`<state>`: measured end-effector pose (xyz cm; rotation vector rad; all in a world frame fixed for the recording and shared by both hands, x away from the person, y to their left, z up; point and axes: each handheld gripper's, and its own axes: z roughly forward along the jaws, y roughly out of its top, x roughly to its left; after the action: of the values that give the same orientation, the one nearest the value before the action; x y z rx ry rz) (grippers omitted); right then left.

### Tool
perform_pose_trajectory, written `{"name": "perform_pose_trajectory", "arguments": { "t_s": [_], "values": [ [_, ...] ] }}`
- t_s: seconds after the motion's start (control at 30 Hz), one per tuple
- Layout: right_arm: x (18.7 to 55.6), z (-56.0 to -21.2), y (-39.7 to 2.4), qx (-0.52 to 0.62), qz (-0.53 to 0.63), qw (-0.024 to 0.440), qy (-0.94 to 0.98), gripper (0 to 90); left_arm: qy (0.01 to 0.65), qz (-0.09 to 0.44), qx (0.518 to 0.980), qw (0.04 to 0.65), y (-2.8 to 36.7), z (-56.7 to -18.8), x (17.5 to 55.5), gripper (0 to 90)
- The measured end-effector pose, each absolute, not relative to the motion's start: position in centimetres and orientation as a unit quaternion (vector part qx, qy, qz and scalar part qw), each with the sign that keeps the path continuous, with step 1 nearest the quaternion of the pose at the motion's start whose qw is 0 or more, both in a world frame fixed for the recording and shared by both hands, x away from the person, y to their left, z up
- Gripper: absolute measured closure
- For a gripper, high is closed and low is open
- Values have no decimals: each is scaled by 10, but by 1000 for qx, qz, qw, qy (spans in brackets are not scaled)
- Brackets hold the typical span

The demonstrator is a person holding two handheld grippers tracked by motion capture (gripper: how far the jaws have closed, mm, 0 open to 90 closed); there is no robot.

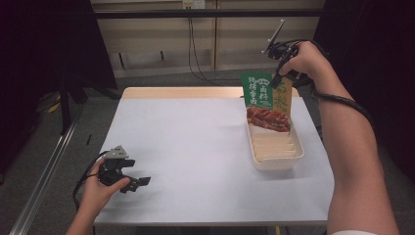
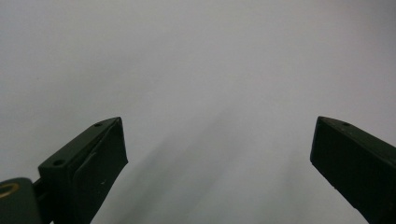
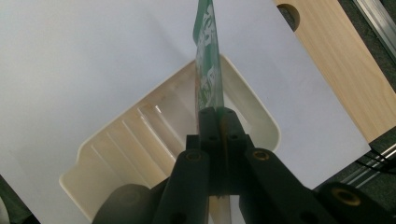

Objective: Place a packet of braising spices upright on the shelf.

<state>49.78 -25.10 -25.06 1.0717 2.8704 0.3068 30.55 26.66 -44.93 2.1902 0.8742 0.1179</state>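
Note:
A flat food packet [image 1: 266,100], green on top with a picture of red meat below, hangs upright over the far end of a cream slotted rack [image 1: 274,147]. My right gripper [image 1: 280,78] is shut on the packet's top right edge. In the right gripper view the packet [image 3: 208,60] shows edge-on, pinched between the jaws of the right gripper [image 3: 218,116], with the rack [image 3: 154,135] underneath. My left gripper [image 1: 139,182] rests low at the table's near left, jaws apart. Its view looks along the open left gripper [image 2: 219,154] at bare white tabletop.
The white table [image 1: 195,147] has a strip of bare wood [image 1: 181,92] along its far edge. A metal rail [image 1: 44,176] runs along the floor at the left. Cables hang down the wall behind the table.

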Motion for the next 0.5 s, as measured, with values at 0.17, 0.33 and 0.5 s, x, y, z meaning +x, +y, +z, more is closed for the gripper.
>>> {"name": "perform_pose_trajectory", "arguments": {
  "t_s": [0.17,0.33,0.5],
  "values": [
    [493,-254,-256,359,107,27,927,900,341,49,859,379,266,-449,305,35],
    [488,-257,-263,364,118,28,923,900,341,49,859,378,265,-448,304,35],
    [483,-262,-273,378,122,31,917,900,339,48,860,380,263,-447,303,35]
  ]
}}
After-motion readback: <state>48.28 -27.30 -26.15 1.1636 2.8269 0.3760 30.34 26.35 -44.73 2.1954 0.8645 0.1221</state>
